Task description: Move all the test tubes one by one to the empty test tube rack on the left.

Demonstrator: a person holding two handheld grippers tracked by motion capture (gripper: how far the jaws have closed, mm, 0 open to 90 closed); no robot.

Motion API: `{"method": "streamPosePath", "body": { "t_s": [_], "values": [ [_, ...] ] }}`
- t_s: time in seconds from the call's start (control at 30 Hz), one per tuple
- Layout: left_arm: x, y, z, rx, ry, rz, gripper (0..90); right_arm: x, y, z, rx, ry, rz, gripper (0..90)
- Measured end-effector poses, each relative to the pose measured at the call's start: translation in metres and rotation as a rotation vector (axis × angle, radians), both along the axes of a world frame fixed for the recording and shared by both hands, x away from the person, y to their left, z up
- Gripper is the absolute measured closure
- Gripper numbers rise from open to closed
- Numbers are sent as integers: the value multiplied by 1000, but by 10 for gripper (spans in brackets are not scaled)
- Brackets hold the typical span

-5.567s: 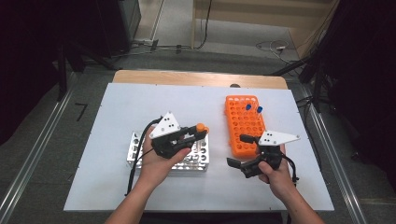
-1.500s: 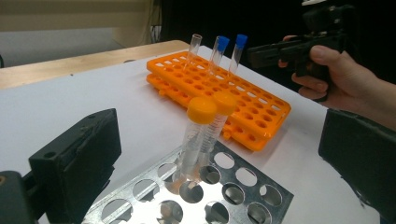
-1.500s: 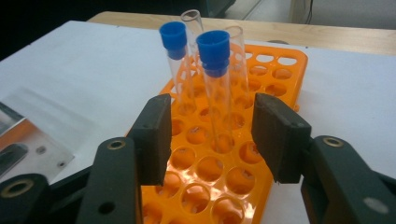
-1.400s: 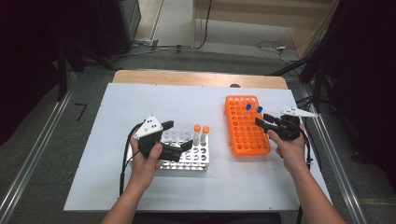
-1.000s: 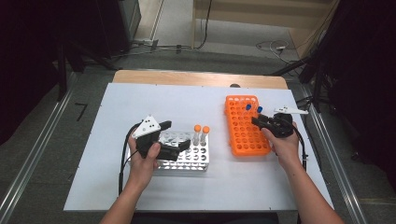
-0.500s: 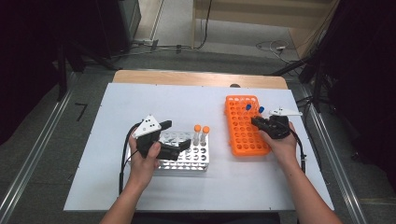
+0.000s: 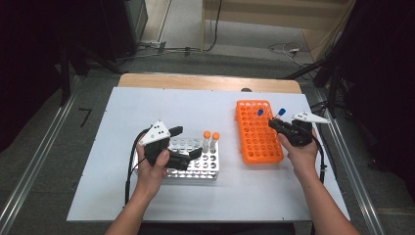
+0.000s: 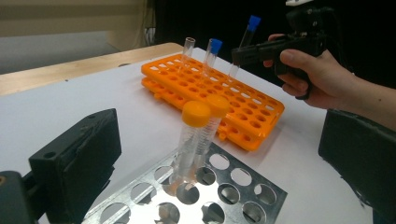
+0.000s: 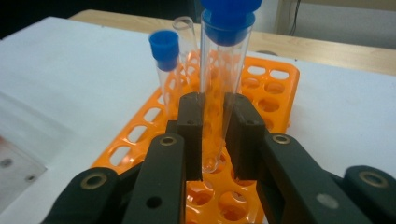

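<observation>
Your right gripper (image 9: 212,135) clamps the blue-capped tube (image 9: 224,70) upright so it clears the orange rack (image 7: 258,131); left gripper (image 7: 188,157), jaws wide, steadies the metal rack (image 7: 208,169) at 9 o'clock.

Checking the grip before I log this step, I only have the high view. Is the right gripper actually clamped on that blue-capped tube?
Observer: Yes. In the right gripper view the right gripper has both pads pressed on the clear wall of the blue-capped tube.
Operator: Is the tube's bottom out of the orange rack?
Observer: Its rounded tip hangs above the orange rack, over the holes, not seated in one.
Operator: Anything else standing in that rack?
Observer: A second blue-capped tube, and behind it an uncapped clear tube.
Operator: Left gripper?
Observer: The left gripper is open over the metal rack, pads clear of the two orange-capped tubes.
</observation>
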State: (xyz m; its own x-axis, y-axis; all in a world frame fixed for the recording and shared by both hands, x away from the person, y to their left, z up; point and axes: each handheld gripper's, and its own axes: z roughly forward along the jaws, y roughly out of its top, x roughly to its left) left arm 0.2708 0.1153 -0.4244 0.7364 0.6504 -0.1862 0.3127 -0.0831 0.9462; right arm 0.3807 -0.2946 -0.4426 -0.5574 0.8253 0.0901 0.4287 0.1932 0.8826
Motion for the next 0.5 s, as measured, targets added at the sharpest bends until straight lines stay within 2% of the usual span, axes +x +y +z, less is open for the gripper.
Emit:
{"method": "streamPosePath", "body": {
  "t_s": [0.33, 0.4, 0.5],
  "values": [
    [-2, -1, 2, 0, -8, -9, 0, -29, 6, 14, 26, -19, 87, 747],
    [-2, -2, 2, -4, -6, -30, 0, -34, 8, 16, 26, -13, 108, 747],
    [-4, -4, 4, 12, -19, -42, 0, -43, 11, 19, 30, -8, 138, 747]
  ]
}}
